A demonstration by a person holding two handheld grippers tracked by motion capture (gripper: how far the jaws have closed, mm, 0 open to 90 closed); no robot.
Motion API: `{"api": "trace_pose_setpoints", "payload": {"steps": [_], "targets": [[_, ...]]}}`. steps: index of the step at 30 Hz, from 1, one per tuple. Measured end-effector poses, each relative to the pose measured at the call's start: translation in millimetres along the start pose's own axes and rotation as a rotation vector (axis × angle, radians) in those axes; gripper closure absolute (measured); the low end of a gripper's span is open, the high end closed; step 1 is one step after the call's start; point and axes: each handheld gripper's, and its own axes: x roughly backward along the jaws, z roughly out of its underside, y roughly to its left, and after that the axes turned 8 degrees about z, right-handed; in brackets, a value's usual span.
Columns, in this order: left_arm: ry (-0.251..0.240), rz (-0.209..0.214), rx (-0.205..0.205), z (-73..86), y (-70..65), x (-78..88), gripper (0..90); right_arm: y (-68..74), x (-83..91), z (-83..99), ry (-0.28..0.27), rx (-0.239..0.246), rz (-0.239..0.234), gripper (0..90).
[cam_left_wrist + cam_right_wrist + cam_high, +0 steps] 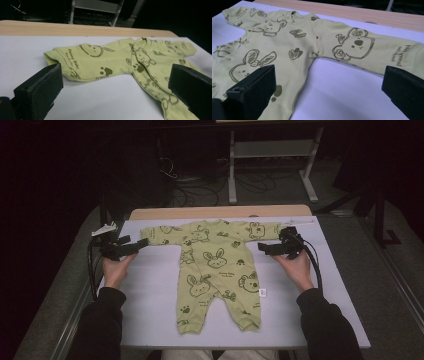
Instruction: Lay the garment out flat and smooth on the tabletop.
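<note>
A light green baby romper (pixel 215 265) with dark animal prints lies flat and spread out, sleeves out to both sides and legs toward the person. My left gripper (pixel 136 245) is open just outside the left sleeve cuff. In the left gripper view the romper (pixel 105 62) lies past the left gripper (pixel 117 85), whose jaws stand wide with nothing between them. My right gripper (pixel 264 248) is open just below the right sleeve. In the right gripper view the right gripper (pixel 329 85) hovers with wide jaws over the romper's (pixel 294 37) armpit and sleeve, gripping nothing.
The romper rests on a white mat (pixel 150 295) covering the table; a wooden strip (pixel 215 212) shows at the far edge. Beyond it are a dark floor with cables and a white frame's legs (pixel 233 175). A small white tag (pixel 263 292) sits on the romper's right leg.
</note>
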Motion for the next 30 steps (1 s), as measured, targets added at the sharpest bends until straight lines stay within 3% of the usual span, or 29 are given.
{"api": "trace_pose_setpoints", "payload": {"steps": [11,24,30], "targets": [[0.014,0.013,-0.061,3.9,-12.9,15.5,0.0,-8.2,28.3,8.2,-0.021,0.029,-0.012,0.0],[0.01,0.051,-0.093,11.7,-27.1,32.9,0.0,-4.7,56.4,20.6,-0.04,0.044,-0.051,0.0],[0.014,0.066,-0.132,16.2,-36.4,39.5,0.0,-4.8,67.3,28.5,-0.048,0.049,-0.057,0.0]]}}
